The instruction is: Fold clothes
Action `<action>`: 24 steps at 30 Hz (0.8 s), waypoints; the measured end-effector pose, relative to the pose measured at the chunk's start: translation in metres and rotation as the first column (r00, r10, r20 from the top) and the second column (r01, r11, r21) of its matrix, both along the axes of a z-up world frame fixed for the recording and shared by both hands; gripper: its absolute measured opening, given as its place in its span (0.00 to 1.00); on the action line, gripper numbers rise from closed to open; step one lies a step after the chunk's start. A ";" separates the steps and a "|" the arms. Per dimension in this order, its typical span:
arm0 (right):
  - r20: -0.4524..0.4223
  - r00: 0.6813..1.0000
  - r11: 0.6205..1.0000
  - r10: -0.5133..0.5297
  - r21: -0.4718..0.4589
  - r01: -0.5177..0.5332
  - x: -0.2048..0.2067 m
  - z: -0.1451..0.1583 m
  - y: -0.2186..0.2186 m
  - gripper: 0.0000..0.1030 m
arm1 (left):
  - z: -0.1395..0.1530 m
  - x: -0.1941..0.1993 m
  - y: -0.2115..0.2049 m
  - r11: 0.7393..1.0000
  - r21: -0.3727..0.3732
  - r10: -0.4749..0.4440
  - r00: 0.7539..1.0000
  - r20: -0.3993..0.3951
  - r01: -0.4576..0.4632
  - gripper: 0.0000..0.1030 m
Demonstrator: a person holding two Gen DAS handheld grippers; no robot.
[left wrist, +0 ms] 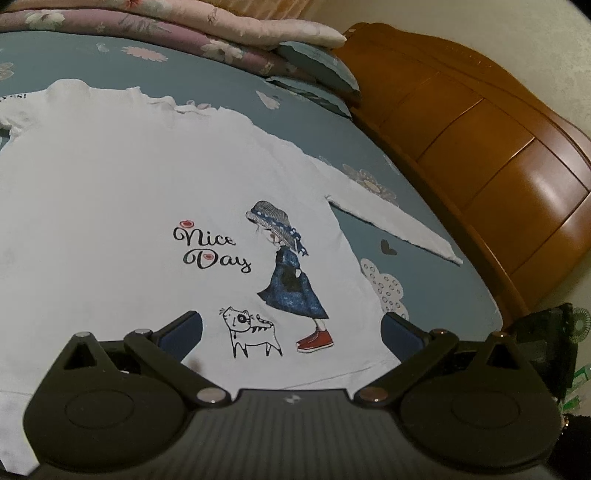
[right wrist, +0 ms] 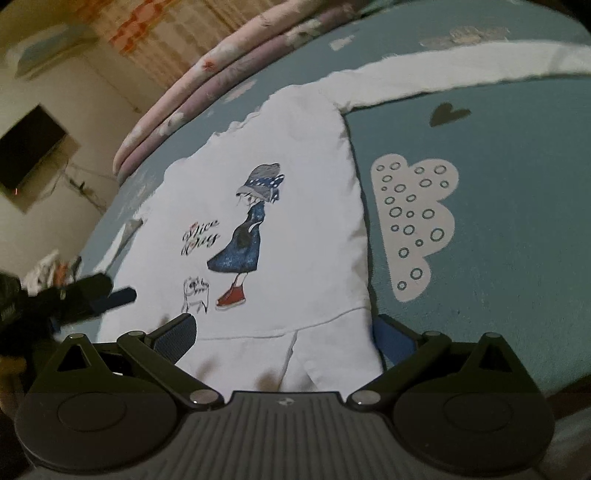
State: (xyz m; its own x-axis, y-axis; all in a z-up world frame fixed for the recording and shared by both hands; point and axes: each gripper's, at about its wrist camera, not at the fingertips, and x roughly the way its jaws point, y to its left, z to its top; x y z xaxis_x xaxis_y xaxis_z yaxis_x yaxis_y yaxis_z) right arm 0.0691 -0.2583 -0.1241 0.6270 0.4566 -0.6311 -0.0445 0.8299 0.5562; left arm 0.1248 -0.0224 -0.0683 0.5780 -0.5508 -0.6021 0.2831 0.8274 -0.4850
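A white long-sleeved shirt (left wrist: pixel 129 192) with a "Nice Day" girl-and-cat print lies flat, front up, on a blue bedsheet (left wrist: pixel 436 288). One sleeve (left wrist: pixel 391 221) stretches out straight to the right. My left gripper (left wrist: pixel 291 328) is open just above the shirt's lower hem, near the cat print, holding nothing. In the right wrist view the shirt (right wrist: pixel 295 221) has its hem closest to me. My right gripper (right wrist: pixel 286 332) is open over the hem's right corner, one finger above cloth and one above the sheet. My left gripper (right wrist: pixel 110 295) shows blurred at the shirt's left side.
Folded floral quilts (left wrist: pixel 184 33) and a pillow (left wrist: pixel 321 62) are stacked at the far end of the bed. A wooden bed board (left wrist: pixel 480 140) runs along the right. A dark screen (right wrist: pixel 33 147) hangs on the wall. Bare sheet (right wrist: pixel 498 221) lies right of the shirt.
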 end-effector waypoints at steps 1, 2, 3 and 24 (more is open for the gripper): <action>-0.001 1.000 1.000 -0.008 -0.022 0.008 0.000 0.002 0.002 1.00 | 0.000 0.000 0.000 1.000 0.001 0.000 1.000 0.000 0.000 0.99; -0.002 1.000 0.999 -0.016 -0.044 0.016 -0.001 0.004 0.004 1.00 | 0.001 0.000 0.000 1.000 0.001 0.001 1.000 0.002 -0.001 0.99; -0.002 1.000 0.998 -0.023 -0.065 0.023 -0.001 0.006 0.005 1.00 | 0.002 0.001 0.000 1.000 0.002 0.003 1.000 0.004 -0.003 0.99; -0.030 1.000 0.999 -0.008 0.049 0.009 0.001 0.011 -0.006 1.00 | -0.002 0.008 -0.005 0.999 0.040 0.000 1.000 -0.010 0.000 0.99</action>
State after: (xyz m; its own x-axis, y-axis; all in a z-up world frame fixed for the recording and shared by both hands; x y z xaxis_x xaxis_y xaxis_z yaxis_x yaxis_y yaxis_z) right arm 0.0698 -0.2640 -0.1134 0.6124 0.4823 -0.6263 -0.0206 0.8018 0.5973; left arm 0.1324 -0.0277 -0.0704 0.5718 -0.5258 -0.6297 0.2782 0.8464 -0.4541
